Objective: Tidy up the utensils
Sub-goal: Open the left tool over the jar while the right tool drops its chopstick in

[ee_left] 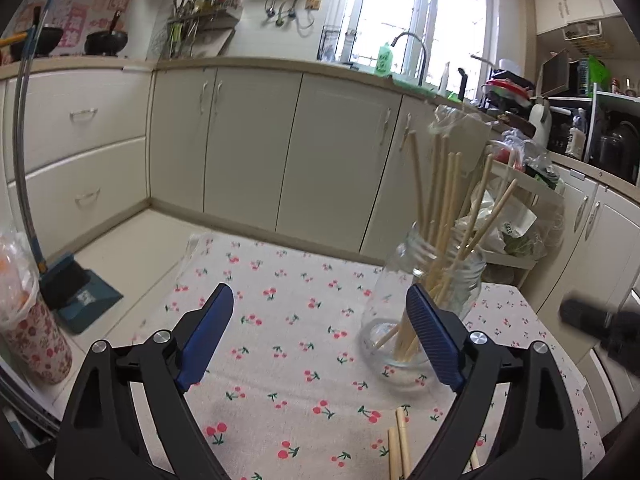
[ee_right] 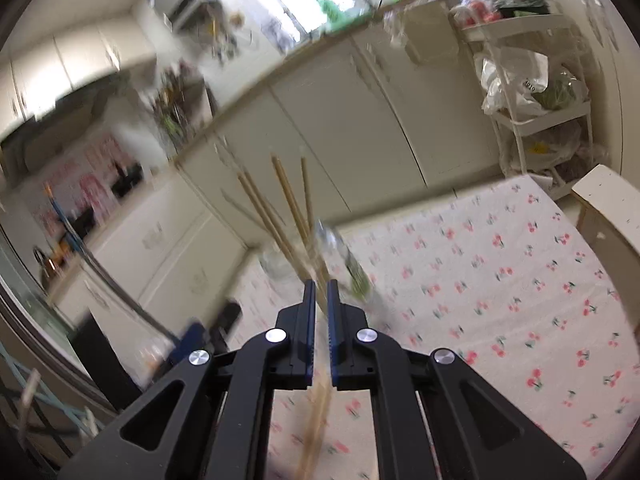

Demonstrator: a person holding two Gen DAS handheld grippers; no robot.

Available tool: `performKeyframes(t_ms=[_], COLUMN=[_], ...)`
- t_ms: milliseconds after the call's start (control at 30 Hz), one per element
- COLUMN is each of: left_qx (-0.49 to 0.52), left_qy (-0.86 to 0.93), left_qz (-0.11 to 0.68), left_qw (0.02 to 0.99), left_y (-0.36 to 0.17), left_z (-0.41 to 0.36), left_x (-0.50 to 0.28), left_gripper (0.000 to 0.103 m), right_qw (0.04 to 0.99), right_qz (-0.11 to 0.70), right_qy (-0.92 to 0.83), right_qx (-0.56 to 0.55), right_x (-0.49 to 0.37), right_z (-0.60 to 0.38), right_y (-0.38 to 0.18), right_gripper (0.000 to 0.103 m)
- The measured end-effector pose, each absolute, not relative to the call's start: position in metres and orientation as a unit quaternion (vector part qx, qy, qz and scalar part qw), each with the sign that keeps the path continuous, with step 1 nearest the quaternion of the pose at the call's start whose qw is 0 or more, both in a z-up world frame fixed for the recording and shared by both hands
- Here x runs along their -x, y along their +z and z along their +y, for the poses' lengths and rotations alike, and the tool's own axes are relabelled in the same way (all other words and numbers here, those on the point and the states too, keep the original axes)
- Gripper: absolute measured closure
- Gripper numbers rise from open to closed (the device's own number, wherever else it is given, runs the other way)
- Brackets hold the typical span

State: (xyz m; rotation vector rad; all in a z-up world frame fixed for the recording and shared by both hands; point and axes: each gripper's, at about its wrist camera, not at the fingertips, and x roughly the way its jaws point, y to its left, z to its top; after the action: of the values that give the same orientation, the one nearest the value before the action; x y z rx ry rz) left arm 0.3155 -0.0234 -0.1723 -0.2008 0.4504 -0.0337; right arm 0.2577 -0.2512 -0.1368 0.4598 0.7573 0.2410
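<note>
A clear glass jar (ee_left: 404,320) stands on the cherry-print tablecloth (ee_left: 288,320), holding several wooden chopsticks (ee_left: 444,208) that lean outward. My left gripper (ee_left: 320,320) is open and empty, its right finger just in front of the jar. Two loose chopsticks (ee_left: 400,444) lie on the cloth near the bottom edge. In the blurred right wrist view my right gripper (ee_right: 319,296) is shut on chopsticks (ee_right: 316,408) that run back between its fingers. Just beyond its tips the jar (ee_right: 340,256) and its chopsticks (ee_right: 280,200) show. The right gripper's dark body (ee_left: 600,320) shows at the right of the left wrist view.
Cream kitchen cabinets (ee_left: 248,140) run behind the table. A white trolley (ee_right: 532,92) with plastic bags stands at the table's far right. A floral bin (ee_left: 36,340) and a blue dustpan (ee_left: 80,300) stand on the floor to the left.
</note>
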Motion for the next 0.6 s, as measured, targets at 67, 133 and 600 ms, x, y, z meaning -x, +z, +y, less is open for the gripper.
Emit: performKeyframes(t_ms=[67,133,600], left_qx=[0.1,0.102,0.112], left_qy=[-0.017,-0.017,-0.014], left_qz=[0.226,0.229,0.241], left_qw=[0.969,0.968,0.964], left_y=[-0.173,-0.174,-0.178], left_z=[-0.023,-0.021,-0.02], left_x=[-0.318,-0.319,-0.324], left_gripper=[0.018,0.018,0.016], right_qw=[0.888,0.879,0.872], right_qz=[0.404,0.442,0.483], right_qy=[0.109,0.098,0.077], right_qx=[-0.191,-0.151,-0.003], right_x=[-0.255,-0.251,-0.244], right_z=[-0.245,-0.236,-0.204], right_y=[-0.156,-0.177,-0.215], right_gripper=[0.08,0.068,0.097])
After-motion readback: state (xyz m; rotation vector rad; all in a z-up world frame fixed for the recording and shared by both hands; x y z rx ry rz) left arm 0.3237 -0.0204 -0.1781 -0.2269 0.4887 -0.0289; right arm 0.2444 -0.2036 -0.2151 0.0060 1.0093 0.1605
